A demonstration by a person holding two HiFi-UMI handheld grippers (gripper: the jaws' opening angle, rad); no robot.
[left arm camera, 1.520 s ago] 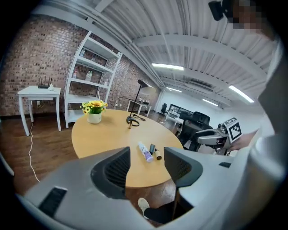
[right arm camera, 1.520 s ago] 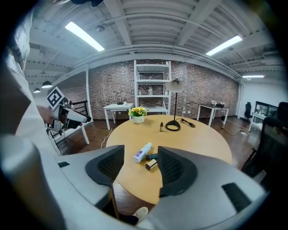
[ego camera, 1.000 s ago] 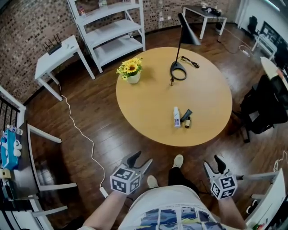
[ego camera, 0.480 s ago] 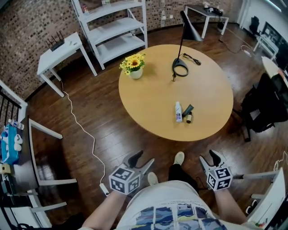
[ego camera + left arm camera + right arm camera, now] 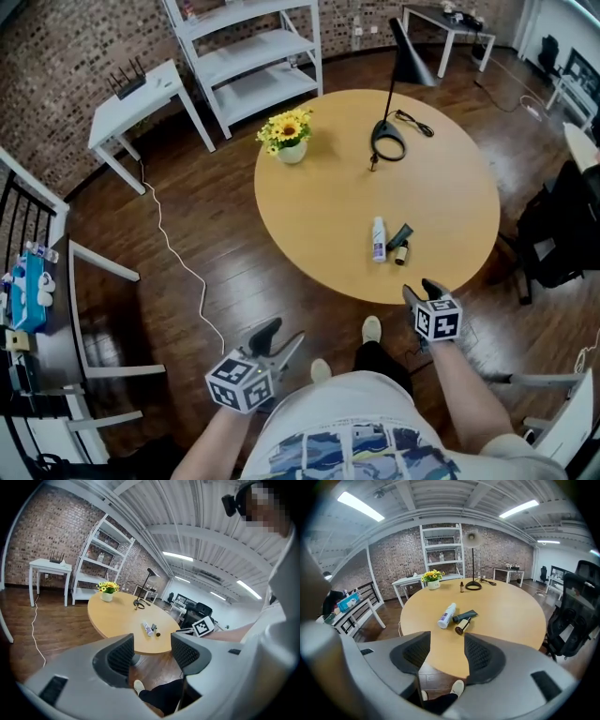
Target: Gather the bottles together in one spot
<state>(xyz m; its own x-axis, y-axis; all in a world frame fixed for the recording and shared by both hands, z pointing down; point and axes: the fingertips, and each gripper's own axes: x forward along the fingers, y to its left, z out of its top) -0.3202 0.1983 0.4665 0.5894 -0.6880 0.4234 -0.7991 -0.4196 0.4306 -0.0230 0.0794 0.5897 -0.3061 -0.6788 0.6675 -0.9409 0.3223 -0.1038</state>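
Three containers lie on their sides in one cluster on the near right part of the round wooden surface: one white bottle, one dark tube just right of it, and one small brown bottle on the near side of the tube, close against it. On the far part stand one pot of yellow flowers to the left and one black lamp to the right. One small upright thing stands just beside the lamp's base, too small to tell what it is.

There are two tools. The right tool is at the near edge of the surface, near the cluster. Its jaws stand fairly wide, having just been closing a little, with nothing between them. The left tool hangs over the wooden floor, well apart from the surface on the near left, its jaws wide and empty.
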